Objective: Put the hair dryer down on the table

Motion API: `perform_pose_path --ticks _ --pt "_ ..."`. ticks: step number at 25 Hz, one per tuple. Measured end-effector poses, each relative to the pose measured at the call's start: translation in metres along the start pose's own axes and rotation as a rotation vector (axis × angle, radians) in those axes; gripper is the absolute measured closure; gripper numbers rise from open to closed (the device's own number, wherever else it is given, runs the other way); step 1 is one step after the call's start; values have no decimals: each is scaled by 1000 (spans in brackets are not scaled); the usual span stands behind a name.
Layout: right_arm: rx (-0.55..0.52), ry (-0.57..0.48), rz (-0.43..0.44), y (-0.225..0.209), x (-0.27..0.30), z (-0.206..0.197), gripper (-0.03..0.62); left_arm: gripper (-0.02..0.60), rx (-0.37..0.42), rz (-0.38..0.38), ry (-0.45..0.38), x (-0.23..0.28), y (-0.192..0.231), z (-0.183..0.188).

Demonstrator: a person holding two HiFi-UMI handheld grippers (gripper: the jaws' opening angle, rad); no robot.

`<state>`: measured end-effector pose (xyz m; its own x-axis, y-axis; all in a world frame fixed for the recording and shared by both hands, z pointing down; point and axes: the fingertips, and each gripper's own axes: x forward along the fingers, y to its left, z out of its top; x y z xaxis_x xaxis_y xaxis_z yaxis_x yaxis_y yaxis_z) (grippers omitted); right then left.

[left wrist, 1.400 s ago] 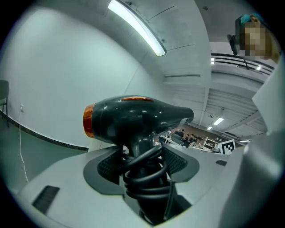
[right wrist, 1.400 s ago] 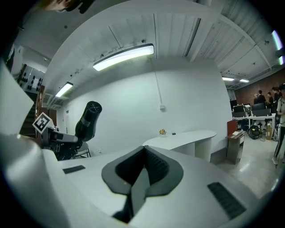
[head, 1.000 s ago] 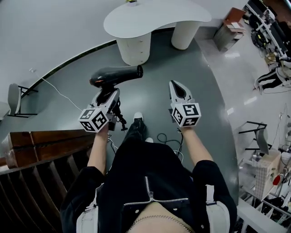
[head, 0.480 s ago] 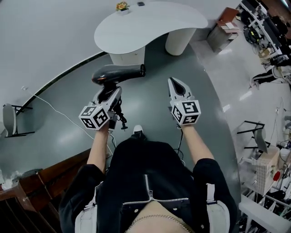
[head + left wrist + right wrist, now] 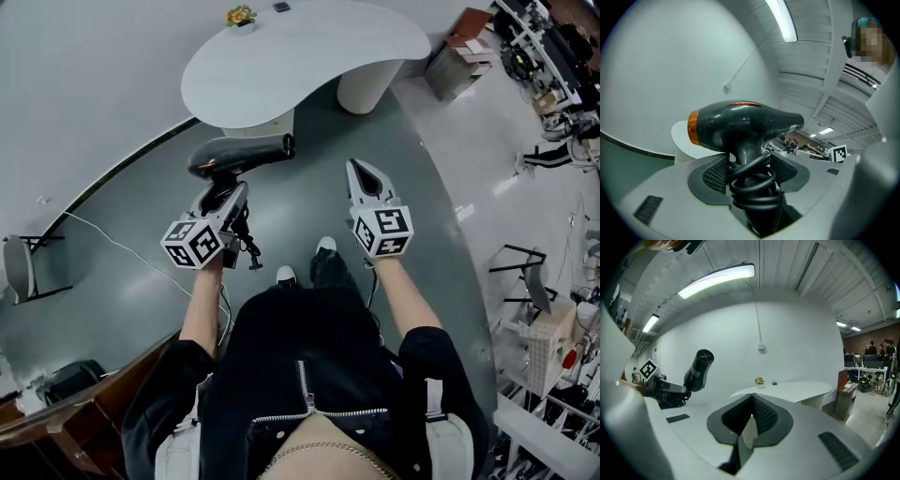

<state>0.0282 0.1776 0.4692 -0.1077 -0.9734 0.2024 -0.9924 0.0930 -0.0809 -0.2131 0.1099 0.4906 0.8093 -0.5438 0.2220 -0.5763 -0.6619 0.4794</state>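
Black hair dryer (image 5: 242, 155) held in the air, short of the white table (image 5: 309, 56).
Head view: left gripper (image 5: 228, 195) carries it, table well ahead, right gripper (image 5: 362, 172) alongside. Left gripper view: jaws clamp the handle and coiled cord (image 5: 752, 187). Right gripper view: jaws together, empty.

My black zip-front jacket (image 5: 309, 375), short sleeves (image 5: 178, 366), pale shoulder panels (image 5: 452, 442), white-toed shoes (image 5: 286, 274), grey-shelled left gripper (image 5: 232, 186) and right gripper (image 5: 360, 169), black-and-white marker cubes (image 5: 194, 244), black ridged pads (image 5: 766, 416)

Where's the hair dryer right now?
Left of centre in the head view, the hair dryer is gripped by its handle in the left gripper, in the air, short of the table.
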Motion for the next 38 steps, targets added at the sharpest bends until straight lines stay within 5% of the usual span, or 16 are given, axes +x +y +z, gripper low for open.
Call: perform_pose_path --ticks 18,30,38 --pt "-17 -17 159 -199 183 70 589 305 -66 151 -112 219 8 75" --pt "8 11 283 -229 270 72 589 305 -131 275 -138 272 41 88" --pt "-20 29 306 -240 322 79 589 305 -190 287 -172 315 80 100"
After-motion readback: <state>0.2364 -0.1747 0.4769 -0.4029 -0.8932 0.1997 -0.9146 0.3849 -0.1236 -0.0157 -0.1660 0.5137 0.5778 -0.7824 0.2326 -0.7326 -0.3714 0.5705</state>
